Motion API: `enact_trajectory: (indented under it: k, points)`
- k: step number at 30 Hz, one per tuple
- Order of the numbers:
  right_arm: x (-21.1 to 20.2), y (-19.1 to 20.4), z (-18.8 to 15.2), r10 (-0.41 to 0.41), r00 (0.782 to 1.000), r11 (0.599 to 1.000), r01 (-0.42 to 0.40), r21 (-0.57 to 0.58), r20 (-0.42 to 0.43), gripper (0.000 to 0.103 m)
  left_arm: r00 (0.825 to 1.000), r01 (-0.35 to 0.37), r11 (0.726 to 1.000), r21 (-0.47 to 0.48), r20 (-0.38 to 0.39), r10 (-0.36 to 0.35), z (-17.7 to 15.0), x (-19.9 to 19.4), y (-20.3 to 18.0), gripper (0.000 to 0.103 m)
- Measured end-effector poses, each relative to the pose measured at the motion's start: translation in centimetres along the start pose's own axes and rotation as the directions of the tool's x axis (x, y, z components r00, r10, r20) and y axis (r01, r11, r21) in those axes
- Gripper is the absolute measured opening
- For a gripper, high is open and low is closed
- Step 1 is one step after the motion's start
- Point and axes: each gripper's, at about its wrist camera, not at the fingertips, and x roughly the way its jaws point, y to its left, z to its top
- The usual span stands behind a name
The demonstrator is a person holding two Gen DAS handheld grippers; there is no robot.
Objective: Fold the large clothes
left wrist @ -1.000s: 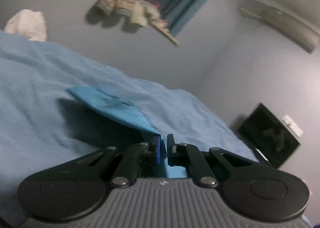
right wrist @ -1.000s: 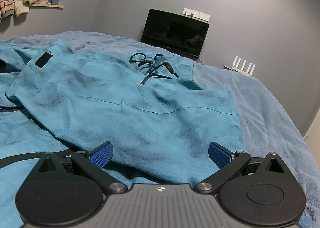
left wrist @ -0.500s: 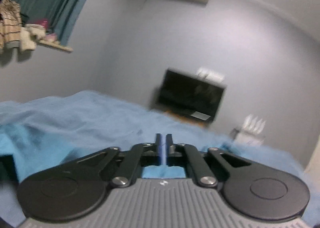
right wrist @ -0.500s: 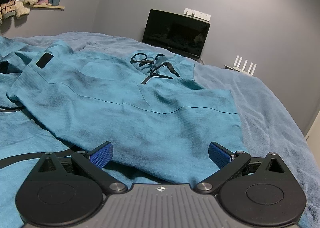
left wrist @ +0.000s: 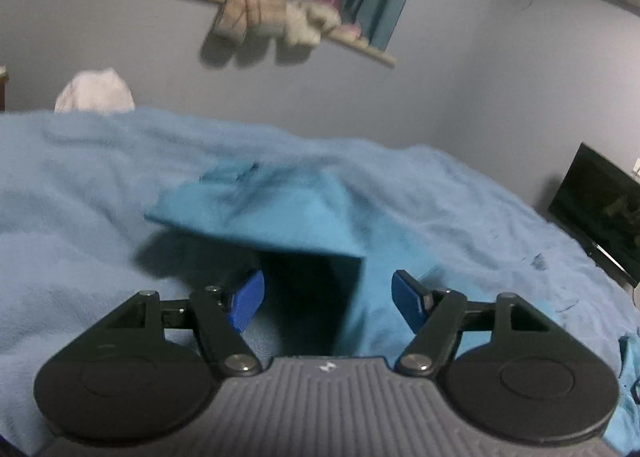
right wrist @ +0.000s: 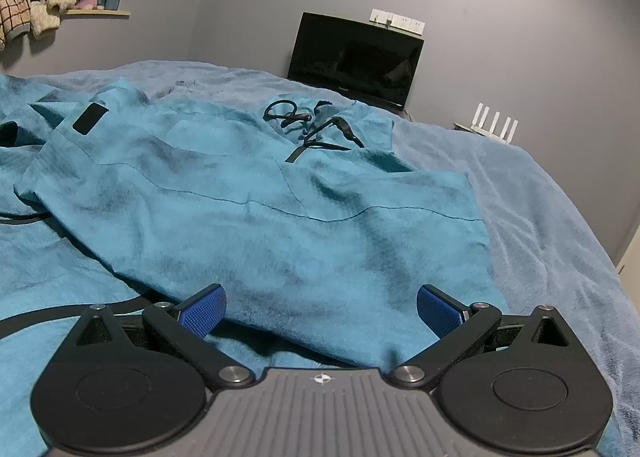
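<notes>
Blue bed, teal garment just beyond opening, empty left hand-held gripper.

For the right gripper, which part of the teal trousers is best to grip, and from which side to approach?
Probably the near hem edge of the teal trousers, just ahead of the right gripper. Come in low from the near side with the open jaws. That edge lies slightly raised over the layer beneath, so one finger could slide under it.

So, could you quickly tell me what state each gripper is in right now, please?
Left gripper: opening, pads clear of the teal garment that drapes between them.
Right gripper: open, holding nothing, over the garment.
</notes>
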Motion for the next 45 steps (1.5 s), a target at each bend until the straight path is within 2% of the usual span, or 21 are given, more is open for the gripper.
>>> enact_trajectory:
  k: [1,2,3,4,8,10,13,17,18,20,23,25,26,27,29,32,34,36,41,43,45]
  points:
    - [0.1,0.0,0.0,0.001,1.0,1.0,-0.001,0.001,-0.002,0.102,0.999,0.041,0.999,-0.008,-0.022,-0.042,0.2,0.9,0.2,0.068]
    - [0.1,0.0,0.0,0.001,1.0,1.0,-0.001,0.002,-0.004,0.102,0.996,0.076,0.997,-0.005,-0.042,-0.076,0.2,1.6,0.4,0.054]
    - [0.1,0.0,0.0,0.001,1.0,1.0,-0.001,0.002,-0.005,0.102,0.995,0.079,0.997,0.013,-0.054,-0.078,0.4,2.3,0.5,0.019]
    - [0.1,0.0,0.0,0.0,1.0,1.0,0.0,0.002,-0.005,0.102,0.994,0.09,0.995,0.045,-0.066,-0.087,0.6,2.4,0.3,0.001]
    - [0.1,0.0,-0.1,0.0,1.0,1.0,0.0,0.0,-0.005,0.102,0.967,0.253,0.96,0.117,-0.014,-0.253,1.7,0.7,-2.5,0.0]
    - [0.2,0.1,-0.1,-0.002,1.0,1.0,0.002,-0.006,-0.009,0.102,0.921,0.373,0.905,0.206,0.031,-0.387,2.1,-2.1,-5.4,0.0]
    - [0.3,0.1,0.0,-0.003,1.0,1.0,0.003,-0.011,-0.011,0.102,0.813,0.518,0.769,0.375,0.063,-0.579,1.1,-7.8,-9.8,0.0]
    - [0.3,0.1,0.0,-0.003,1.0,1.0,0.003,-0.012,-0.011,0.102,0.608,0.689,0.492,0.532,-0.055,-0.792,-3.4,-14.7,-14.7,0.0]
    - [0.3,0.1,-0.1,-0.002,1.0,1.0,0.002,-0.012,-0.011,0.102,0.555,0.717,0.406,0.567,-0.112,-0.824,-5.3,-16.3,-15.9,0.0]
    - [0.3,0.2,-0.1,-0.001,1.0,1.0,0.001,-0.013,-0.012,0.102,0.48,0.763,0.273,0.586,-0.23,-0.847,-8.9,-18.2,-17.6,0.0]
    - [0.5,0.2,-0.2,0.002,1.0,1.0,-0.002,-0.014,-0.017,0.102,0.458,0.815,0.197,0.545,-0.396,-0.796,-14.6,-19.0,-19.7,0.002]
    - [0.6,0.2,-0.2,0.005,1.0,1.0,-0.006,-0.012,-0.022,0.102,0.468,0.832,0.167,0.529,-0.508,-0.723,-17.8,-18.4,-20.4,0.028]
    - [0.6,0.1,-0.2,0.006,1.0,1.0,-0.006,-0.01,-0.021,0.102,0.477,0.837,0.162,0.522,-0.552,-0.684,-18.9,-18.1,-20.5,0.057]
    - [0.6,0.1,-0.2,0.005,1.0,1.0,-0.005,-0.008,-0.019,0.102,0.479,0.844,0.163,0.511,-0.582,-0.657,-19.5,-18.1,-20.2,0.068]
    - [0.4,0.1,-0.2,0.007,1.0,1.0,-0.007,-0.005,-0.009,0.102,0.482,0.842,0.162,0.514,-0.583,-0.654,-19.1,-18.6,-19.7,0.068]
    - [-0.1,0.2,-0.2,0.017,1.0,1.0,-0.017,-0.009,0.015,0.102,0.563,0.797,0.247,0.551,-0.532,-0.632,-16.3,-19.7,-19.1,0.071]
    - [-0.6,0.4,-0.1,0.024,0.999,1.0,-0.023,-0.02,0.038,0.101,0.612,0.777,0.358,0.518,-0.487,-0.623,-13.4,-19.4,-17.9,0.076]
    - [-1.6,0.9,0.8,0.048,0.997,0.997,-0.044,-0.061,0.064,0.1,0.678,0.734,0.498,0.462,-0.449,-0.582,-10.6,-17.6,-15.0,0.082]
    - [-2.5,3.8,5.8,0.129,0.987,0.979,-0.111,-0.172,0.097,0.099,0.818,0.535,0.779,0.327,-0.43,-0.382,-7.2,-11.9,-11.1,0.082]
    - [-1.8,5.7,7.9,0.17,0.983,0.971,-0.155,-0.183,0.068,0.092,0.844,0.463,0.834,0.3,-0.437,-0.311,-6.9,-9.6,-10.1,0.082]
    - [-0.3,8.3,10.0,0.21,0.978,0.963,-0.203,-0.176,0.018,0.086,0.86,0.404,0.864,0.302,-0.449,-0.245,-7.4,-7.6,-9.6,0.082]
